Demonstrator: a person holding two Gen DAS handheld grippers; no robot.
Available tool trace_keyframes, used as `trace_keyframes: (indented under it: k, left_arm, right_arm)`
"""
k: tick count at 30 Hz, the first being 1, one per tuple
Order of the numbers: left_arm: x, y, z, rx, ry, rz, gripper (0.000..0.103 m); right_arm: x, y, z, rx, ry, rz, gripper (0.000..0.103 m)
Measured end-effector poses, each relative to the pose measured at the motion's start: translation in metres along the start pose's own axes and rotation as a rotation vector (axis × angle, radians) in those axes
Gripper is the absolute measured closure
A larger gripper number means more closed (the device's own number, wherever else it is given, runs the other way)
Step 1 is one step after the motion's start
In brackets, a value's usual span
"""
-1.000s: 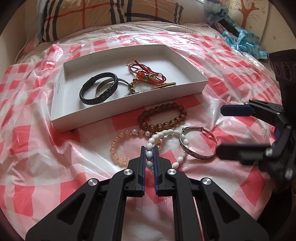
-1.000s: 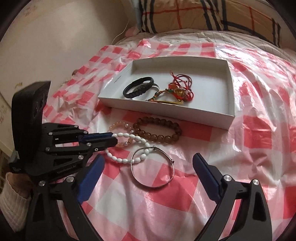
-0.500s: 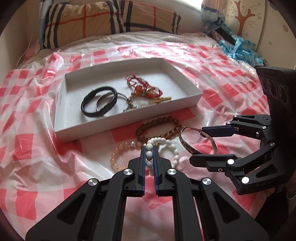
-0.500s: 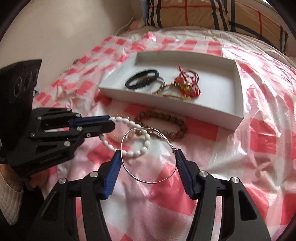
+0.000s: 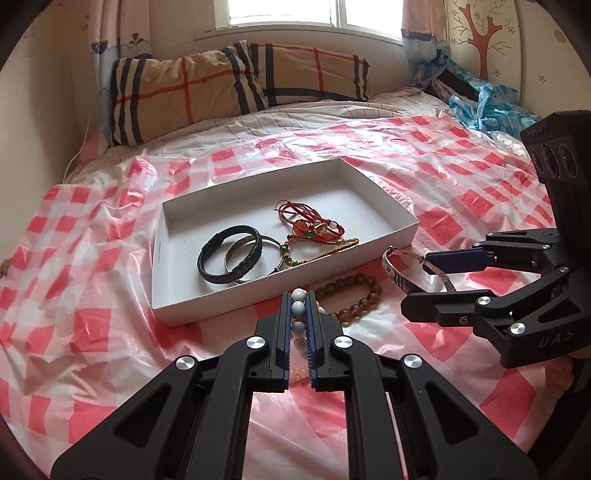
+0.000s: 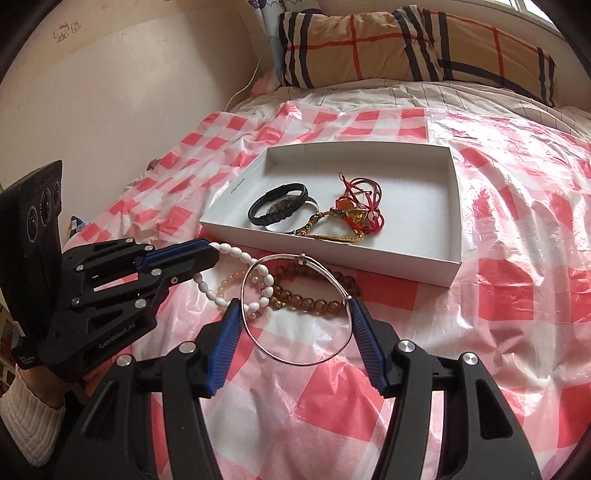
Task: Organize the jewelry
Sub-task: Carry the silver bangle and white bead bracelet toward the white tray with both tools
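Now right tongs gripping silver bangle, formerly lying on bed; left tongs clamping white bead bracelet, lifting. Checked plastic sheet covering bed; pillow at 12 o'clock.

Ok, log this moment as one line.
left tool: shut on white bead bracelet | right tool: shut on silver bangle | brown bead bracelet: outside white tray

A home bedroom: a bed with a plaid pillow under a curtained window
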State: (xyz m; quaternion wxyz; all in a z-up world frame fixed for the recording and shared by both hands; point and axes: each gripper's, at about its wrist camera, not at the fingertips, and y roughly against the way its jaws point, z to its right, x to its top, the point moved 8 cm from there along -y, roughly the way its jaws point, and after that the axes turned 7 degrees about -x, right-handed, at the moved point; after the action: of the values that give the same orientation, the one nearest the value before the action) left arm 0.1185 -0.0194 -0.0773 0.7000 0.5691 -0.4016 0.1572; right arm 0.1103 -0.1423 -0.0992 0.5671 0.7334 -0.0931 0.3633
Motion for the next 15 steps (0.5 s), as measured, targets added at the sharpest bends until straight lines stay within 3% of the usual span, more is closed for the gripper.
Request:
trace_keyframes:
  k: [15]
  left_arm:
    - [0.0036, 0.0046, -0.0022, 0.005, 0.003, 0.023, 0.096]
  right_arm:
    - [0.0013, 0.0044, -0.0018, 0.009, 0.0, 0.02, 0.045]
